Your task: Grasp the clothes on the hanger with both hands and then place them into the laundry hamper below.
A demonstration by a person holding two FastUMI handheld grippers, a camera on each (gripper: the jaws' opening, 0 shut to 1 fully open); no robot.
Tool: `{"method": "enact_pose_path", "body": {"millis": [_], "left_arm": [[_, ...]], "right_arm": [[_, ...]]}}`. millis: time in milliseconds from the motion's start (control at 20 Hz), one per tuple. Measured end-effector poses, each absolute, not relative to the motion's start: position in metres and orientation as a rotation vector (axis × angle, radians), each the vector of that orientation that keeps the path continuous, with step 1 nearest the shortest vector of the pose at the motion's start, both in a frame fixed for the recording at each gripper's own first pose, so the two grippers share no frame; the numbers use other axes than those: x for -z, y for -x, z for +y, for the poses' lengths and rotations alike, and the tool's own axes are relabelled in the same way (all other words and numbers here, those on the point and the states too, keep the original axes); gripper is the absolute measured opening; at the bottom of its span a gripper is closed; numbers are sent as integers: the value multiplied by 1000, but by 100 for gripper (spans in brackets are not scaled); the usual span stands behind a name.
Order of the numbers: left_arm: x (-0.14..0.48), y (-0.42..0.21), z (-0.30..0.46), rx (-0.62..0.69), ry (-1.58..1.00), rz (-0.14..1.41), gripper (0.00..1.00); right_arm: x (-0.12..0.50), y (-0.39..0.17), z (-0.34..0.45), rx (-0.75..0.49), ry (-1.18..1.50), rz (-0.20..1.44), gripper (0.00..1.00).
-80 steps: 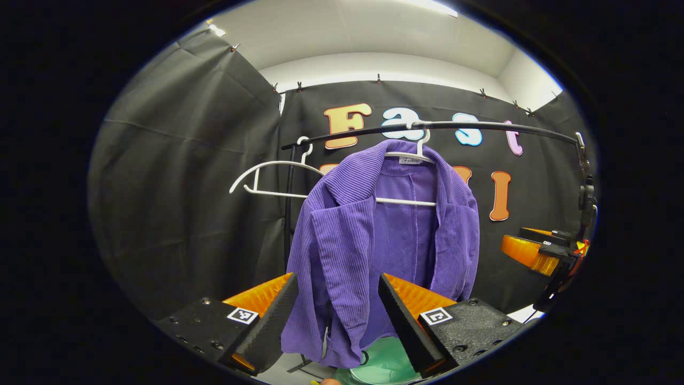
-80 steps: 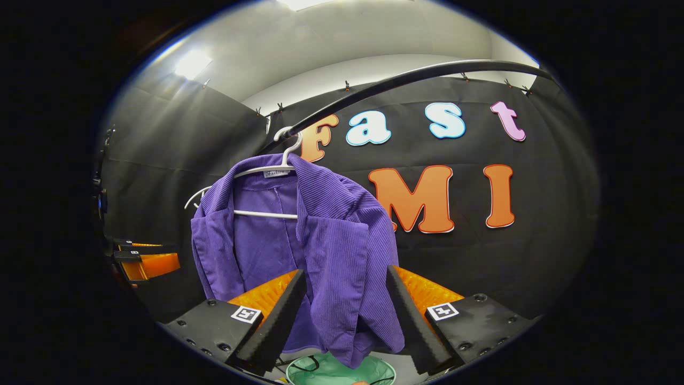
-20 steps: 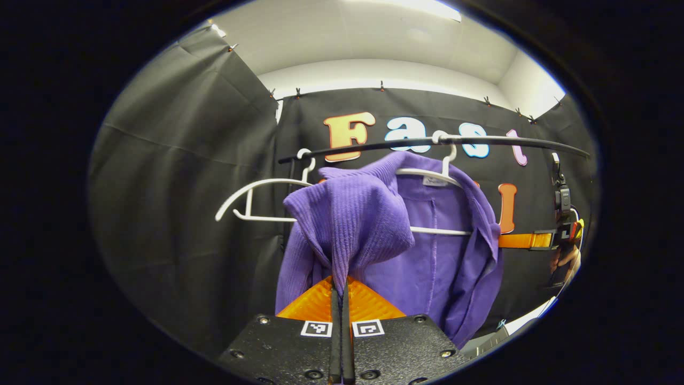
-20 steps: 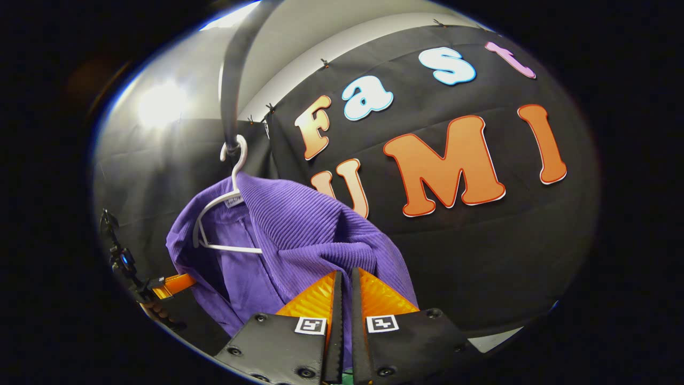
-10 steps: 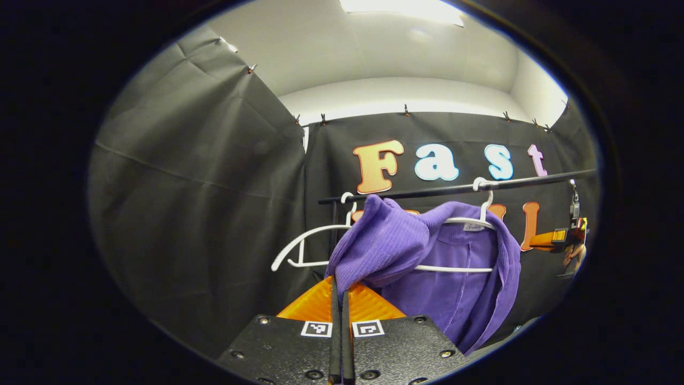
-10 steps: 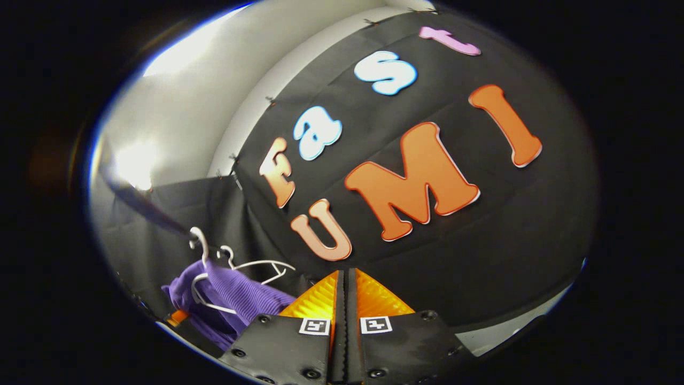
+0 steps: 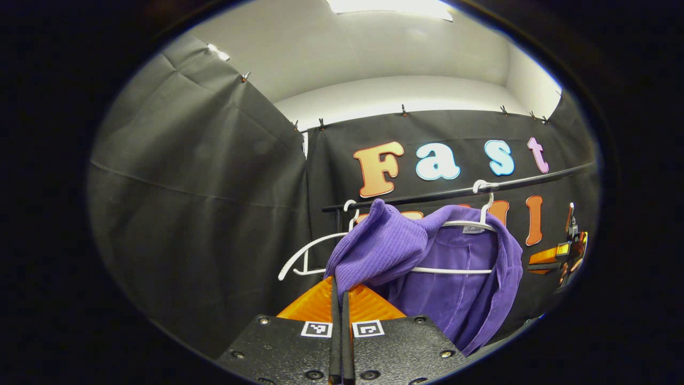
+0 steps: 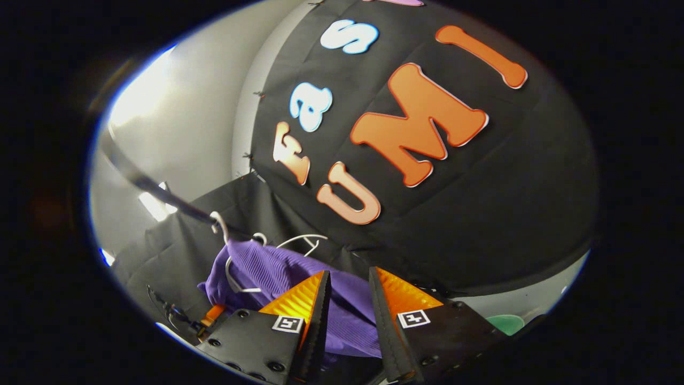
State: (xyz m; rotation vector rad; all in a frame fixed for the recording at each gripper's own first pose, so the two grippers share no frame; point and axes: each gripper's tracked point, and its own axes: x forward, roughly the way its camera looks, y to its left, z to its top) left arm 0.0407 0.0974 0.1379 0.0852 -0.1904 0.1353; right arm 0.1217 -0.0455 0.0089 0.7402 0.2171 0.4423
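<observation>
Black rail (image 7: 534,181) carries spare hanger (image 7: 307,255) beside jacket (image 7: 454,267).

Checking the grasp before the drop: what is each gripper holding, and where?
Left gripper pinches the purple jacket at its bunched shoulder. Right gripper is open, holding nothing.

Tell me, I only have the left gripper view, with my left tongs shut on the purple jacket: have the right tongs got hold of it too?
Observer: No. In the right gripper view the right tongs stand open. The purple jacket shows through the gap, and neither finger visibly presses on it.
Operator: Can you see the hamper anywhere?
Observer: Yes. A green rim, likely the hamper, peeks in at the lower right edge of the right gripper view, beside the tongs' right-hand finger.
</observation>
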Motion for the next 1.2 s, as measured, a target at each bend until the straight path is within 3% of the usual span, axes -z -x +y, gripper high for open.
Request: {"method": "enact_pose_path", "body": {"millis": [50, 100, 150, 300, 350, 800, 850, 950, 1000, 1200], "left_arm": [[-138, -41, 98, -134, -83, -188, 0], [-140, -40, 99, -132, -83, -187, 1], [-141, -39, 100, -129, -87, -185, 1], [-144, -38, 102, -129, -112, -182, 1], [-143, -37, 102, -127, -120, -179, 1], [-133, -37, 93, -118, -128, -162, 0], [-133, -37, 94, -116, -124, -159, 0], [-131, -37, 97, -113, -118, -154, 0], [-131, -36, 98, -108, -115, -152, 1], [-129, -35, 97, -96, -106, -148, 0]], "right_arm": [[-4, -121, -40, -458, -704, 224, 57], [2, -121, -34, -471, -671, 232, 57], [6, -121, -27, -490, -646, 240, 82], [7, -127, -16, -528, -613, 217, 83], [5, -126, -10, -553, -603, 204, 90], [9, -111, 6, -628, -457, 147, 89], [10, -109, 5, -625, -445, 138, 100], [9, -104, 4, -605, -442, 124, 77], [8, -103, 3, -584, -423, 104, 87], [12, -87, 7, -488, -341, 49, 87]]}}
